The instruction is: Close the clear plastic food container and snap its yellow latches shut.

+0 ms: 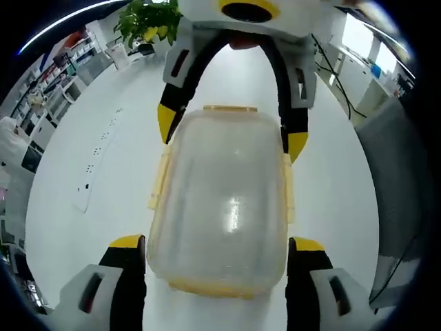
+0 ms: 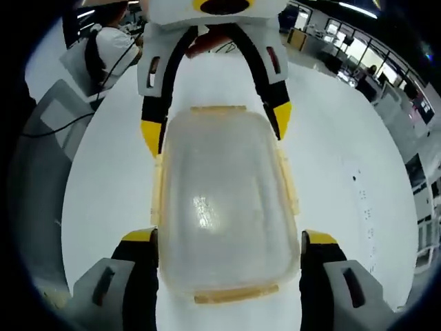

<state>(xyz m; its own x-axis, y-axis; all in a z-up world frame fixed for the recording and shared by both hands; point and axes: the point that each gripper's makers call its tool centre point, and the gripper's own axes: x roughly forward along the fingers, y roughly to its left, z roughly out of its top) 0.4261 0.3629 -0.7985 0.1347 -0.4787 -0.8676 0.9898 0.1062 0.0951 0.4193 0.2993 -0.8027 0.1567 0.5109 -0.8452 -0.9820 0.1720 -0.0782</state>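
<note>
On the white table (image 1: 83, 138), well in from its edges, the clear plastic container (image 1: 224, 207) is seen lying flat with its lid set on top. It is straddled from opposite ends by two grippers. The left gripper (image 1: 217, 252) is held wide open, its yellow-tipped jaws standing on either side of the near end; whether they touch the walls cannot be told. The right gripper (image 2: 229, 245) is likewise spread, released, with nothing gripped, at the opposite end. The container is a rounded rectangle of cloudy, glossy plastic, and a highlight is thrown on the lid. Pale yellow latches (image 1: 160, 183) are fitted along the sides and ends, and the side latches appear splayed outward, so they are judged not yet snapped. The container appears empty and is therefore judged light, fairly stiff and slippery on the smooth table. It should be steadied at one end while each latch is pressed at its outer edge. A white power strip (image 1: 96, 162) lies near the table's far side.
</note>
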